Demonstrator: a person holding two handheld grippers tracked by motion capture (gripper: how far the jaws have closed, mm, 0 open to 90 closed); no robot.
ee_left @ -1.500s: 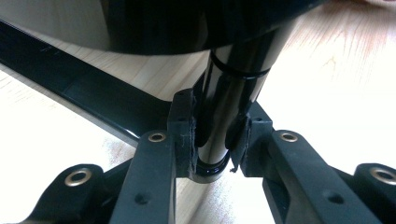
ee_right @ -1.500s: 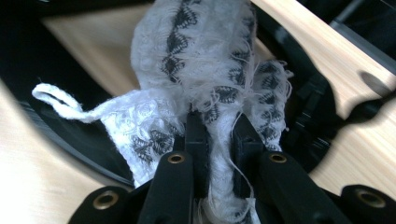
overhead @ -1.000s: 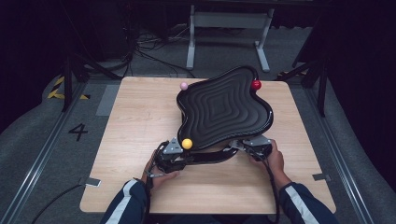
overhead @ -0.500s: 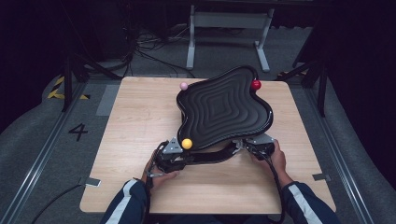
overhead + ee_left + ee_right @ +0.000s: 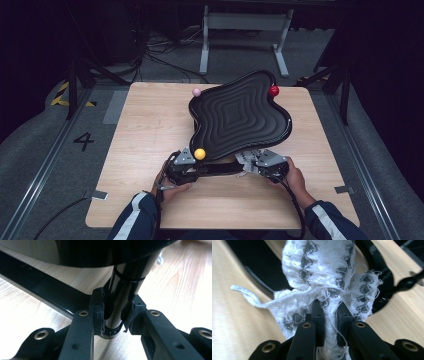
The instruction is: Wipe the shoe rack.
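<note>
A glossy black wavy tray (image 5: 240, 115) with ridged rings is held over the wooden table. A yellow ball (image 5: 200, 154) sits at its near left edge, a pink ball (image 5: 196, 92) at its far left edge and a red ball (image 5: 273, 90) at its far right edge. My left gripper (image 5: 192, 167) is shut on the tray's black post (image 5: 122, 290), its jaws (image 5: 113, 315) clamped on both sides. My right gripper (image 5: 252, 162) is shut on a handle wrapped in white knitted cloth (image 5: 322, 270), gripped low down (image 5: 328, 315).
The light wooden table (image 5: 150, 125) has bare surface to the left of the tray and in front of my hands. A black bar (image 5: 220, 168) runs between the two grippers. Behind the table stands a white metal frame (image 5: 240, 30), with cables (image 5: 160, 55) on the floor.
</note>
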